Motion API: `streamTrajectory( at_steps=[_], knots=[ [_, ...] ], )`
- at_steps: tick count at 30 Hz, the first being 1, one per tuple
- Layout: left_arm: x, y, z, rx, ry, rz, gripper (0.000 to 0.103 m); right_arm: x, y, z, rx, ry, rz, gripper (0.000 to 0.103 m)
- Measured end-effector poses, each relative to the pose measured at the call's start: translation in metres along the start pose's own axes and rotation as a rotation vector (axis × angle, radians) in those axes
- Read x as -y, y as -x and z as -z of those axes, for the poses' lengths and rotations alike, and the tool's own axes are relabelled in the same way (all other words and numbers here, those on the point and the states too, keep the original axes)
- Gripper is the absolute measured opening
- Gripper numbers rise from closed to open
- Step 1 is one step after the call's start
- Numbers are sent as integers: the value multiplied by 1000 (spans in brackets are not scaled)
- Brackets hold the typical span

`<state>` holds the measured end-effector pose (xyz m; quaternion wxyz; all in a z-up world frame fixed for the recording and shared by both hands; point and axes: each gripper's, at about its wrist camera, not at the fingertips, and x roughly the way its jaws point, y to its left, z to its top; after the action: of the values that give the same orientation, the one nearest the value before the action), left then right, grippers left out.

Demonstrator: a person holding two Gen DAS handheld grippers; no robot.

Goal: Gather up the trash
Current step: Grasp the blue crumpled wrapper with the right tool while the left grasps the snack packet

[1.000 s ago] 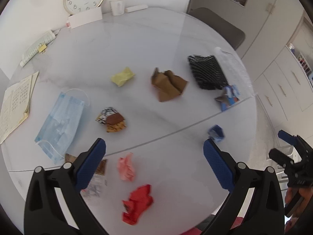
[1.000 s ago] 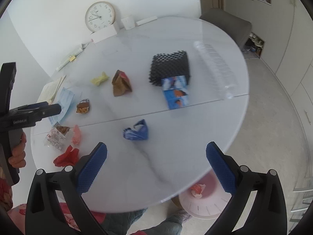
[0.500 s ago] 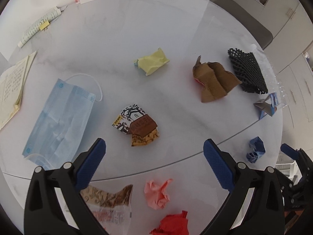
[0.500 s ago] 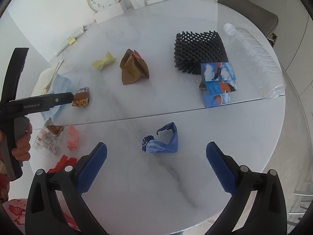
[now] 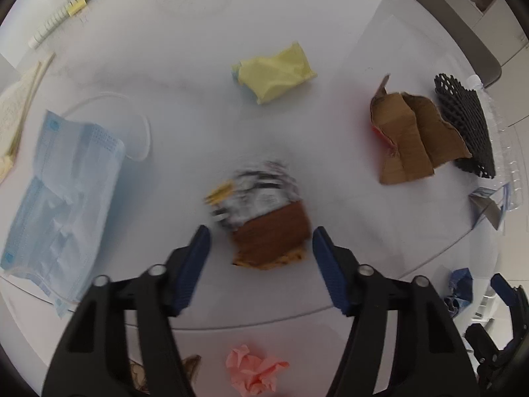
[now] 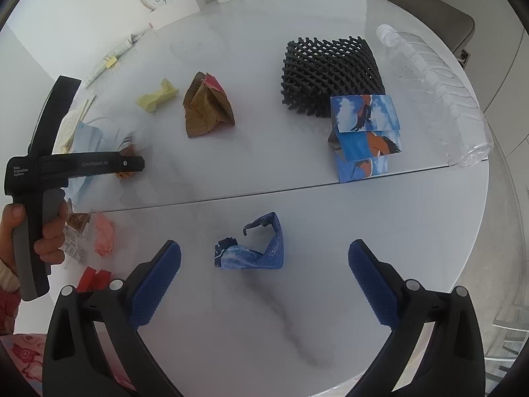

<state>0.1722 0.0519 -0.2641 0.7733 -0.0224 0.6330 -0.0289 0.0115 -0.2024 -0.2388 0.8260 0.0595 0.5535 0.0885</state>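
Left gripper [image 5: 261,243] closing around the blurred snack wrapper [image 5: 264,218] on the counter [image 5: 198,106], pads not yet touching it. Right gripper [image 6: 264,261] spread wide, empty, with the crumpled blue wrapper [image 6: 254,244] between its fingers. Yellow paper wad [image 5: 274,74] beyond the snack wrapper.

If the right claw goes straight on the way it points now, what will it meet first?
Probably the crumpled blue wrapper, lying ahead between the open right claw pads; beyond it only the white table. Depth is uncertain.
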Motion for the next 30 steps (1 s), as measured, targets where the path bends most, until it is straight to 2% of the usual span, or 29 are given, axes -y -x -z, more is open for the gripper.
streamTrajectory(
  at_steps=[1, 3, 5, 13, 19, 23, 25, 26, 28, 30],
  knots=[
    [2, 0, -1, 1, -11, -6, 45, 1, -1, 0, -3, 0, 2, 101],
    [3, 0, -2, -5, -20, 9, 42, 2, -3, -1, -10, 0, -1, 101],
    [3, 1, -2, -8, -8, 32, 33, 3, -6, -2, -17, -1, -3, 101],
    [6, 19, 1, 24, -18, 73, 33, 2, -11, 0, -32, 12, -3, 101],
    [4, 49, 9, 66, -47, 115, 33, -2, -17, -1, -25, 30, -14, 99],
    [7, 67, 17, 97, -85, 124, 33, -5, -29, -2, -45, 44, -9, 87],
    [7, 74, 18, 107, -96, 133, 33, -7, -35, -2, -63, 59, 6, 67],
    [6, 79, 21, 113, -99, 135, 33, -8, -37, -2, -70, 61, 9, 66],
    [2, 87, 28, 127, -113, 132, 33, -8, -36, -2, -70, 59, 8, 47],
    [7, 88, 33, 136, -132, 129, 33, -9, -34, -2, -74, 61, 15, 46]
  ],
)
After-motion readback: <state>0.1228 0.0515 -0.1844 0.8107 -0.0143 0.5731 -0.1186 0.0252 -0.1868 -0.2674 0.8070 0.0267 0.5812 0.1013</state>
